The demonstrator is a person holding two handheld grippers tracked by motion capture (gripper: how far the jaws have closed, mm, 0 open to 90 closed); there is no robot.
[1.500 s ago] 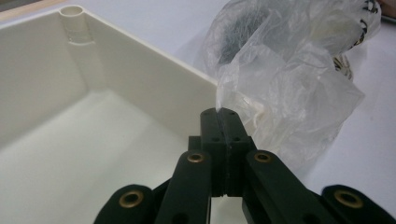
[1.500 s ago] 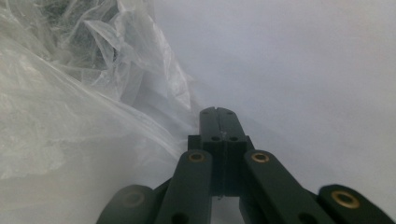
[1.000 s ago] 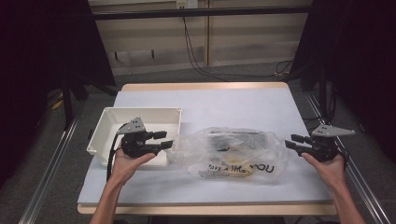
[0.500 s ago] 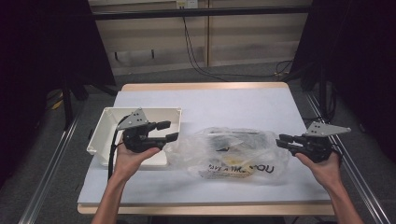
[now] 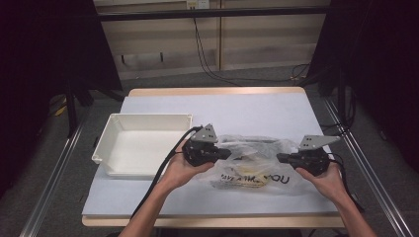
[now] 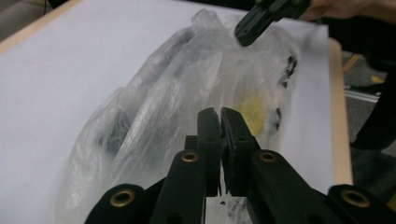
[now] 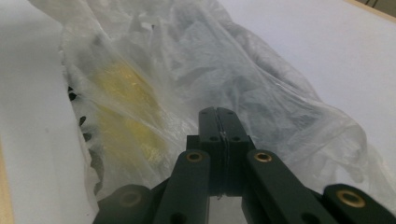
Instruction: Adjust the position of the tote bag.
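One plastic bag, two grippers pinching it

The clear plastic bag [image 5: 252, 163] lies mid-table toward the near edge; the left gripper [image 5: 225, 153] and right gripper [image 5: 281, 158] have just closed, each clamped on film at its own end. One empty white tray [image 5: 143, 126] sits just left. Black print reads "YOU"; something yellow shows inside.

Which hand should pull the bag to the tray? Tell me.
Left, probably: left gripper, fingers just closed at the bag, sits beside the tray; right gripper, also just closed, is farther.
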